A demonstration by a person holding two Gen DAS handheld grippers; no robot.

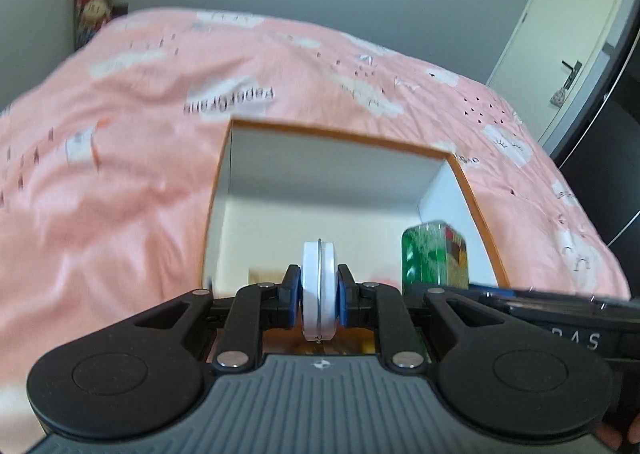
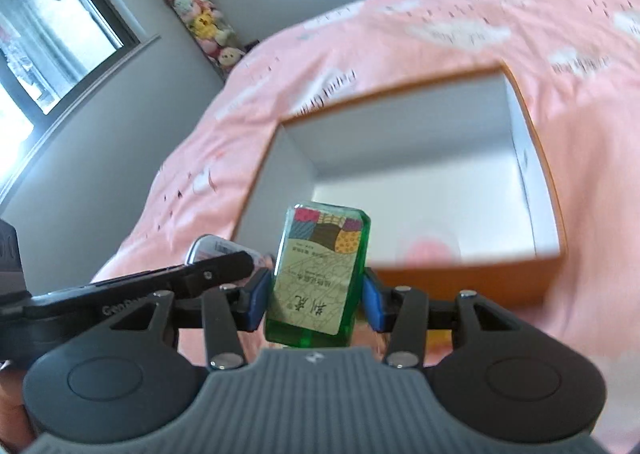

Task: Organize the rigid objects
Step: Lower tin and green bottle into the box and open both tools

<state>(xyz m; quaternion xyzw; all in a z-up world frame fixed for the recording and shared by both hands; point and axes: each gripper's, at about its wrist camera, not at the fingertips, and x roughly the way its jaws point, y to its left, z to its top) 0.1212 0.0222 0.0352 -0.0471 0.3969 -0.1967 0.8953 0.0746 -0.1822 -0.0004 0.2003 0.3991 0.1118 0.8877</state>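
Left wrist view: the left gripper [image 1: 319,290] pinches a round white tin [image 1: 319,286] edge-on above the open cardboard box [image 1: 340,136] on the bed [image 1: 120,158]. Right gripper [image 2: 316,294] clamps a glossy green rectangular case [image 2: 316,278] just beside it.

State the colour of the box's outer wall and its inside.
The box is orange outside and white inside, clearest in the right wrist view.

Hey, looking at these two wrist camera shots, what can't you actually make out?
- Left wrist view: near floor of the box hidden behind the left gripper and white tin.
- Right wrist view: small print on the green case, held by the right gripper, too small.
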